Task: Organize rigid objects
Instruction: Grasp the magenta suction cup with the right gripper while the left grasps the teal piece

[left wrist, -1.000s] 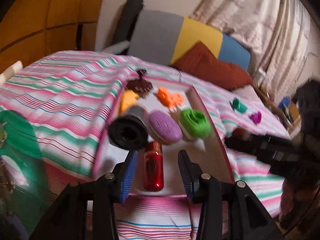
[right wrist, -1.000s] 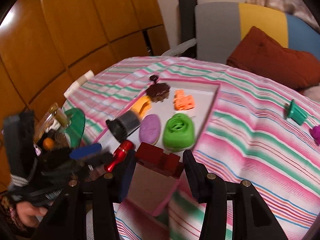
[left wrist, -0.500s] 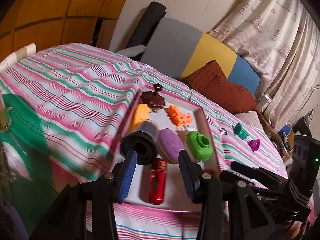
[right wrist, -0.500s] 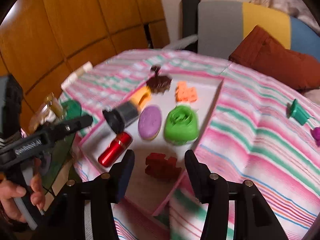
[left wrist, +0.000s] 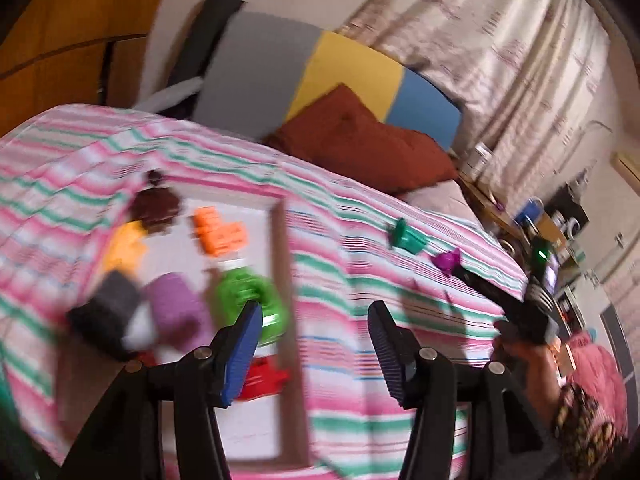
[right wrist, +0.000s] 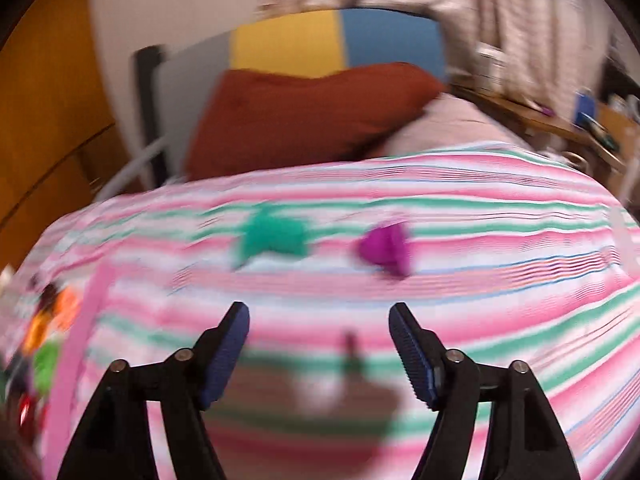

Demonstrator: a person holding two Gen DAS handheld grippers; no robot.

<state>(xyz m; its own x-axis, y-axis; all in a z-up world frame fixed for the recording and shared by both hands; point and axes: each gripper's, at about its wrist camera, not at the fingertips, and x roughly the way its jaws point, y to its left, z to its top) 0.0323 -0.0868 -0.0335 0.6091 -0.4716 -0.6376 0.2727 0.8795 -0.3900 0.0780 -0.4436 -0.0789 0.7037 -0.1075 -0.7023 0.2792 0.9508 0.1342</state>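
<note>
Grippers left (left wrist: 314, 344) and right (right wrist: 318, 350) both opening with nothing between the jaws; teal piece (right wrist: 274, 238) and purple piece (right wrist: 386, 250) lie outside the tray (left wrist: 286, 280), on the striped bedspread (right wrist: 480, 280).

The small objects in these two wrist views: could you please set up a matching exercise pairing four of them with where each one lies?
Things:
1. orange block
2. teal piece
3. red block
4. rust cushion

Places:
A. on the striped cover, beside the purple piece
B. against the headboard
C. in the tray, far end
D. in the tray, near end

Pairs: 1-C, 2-A, 3-D, 4-B
</note>
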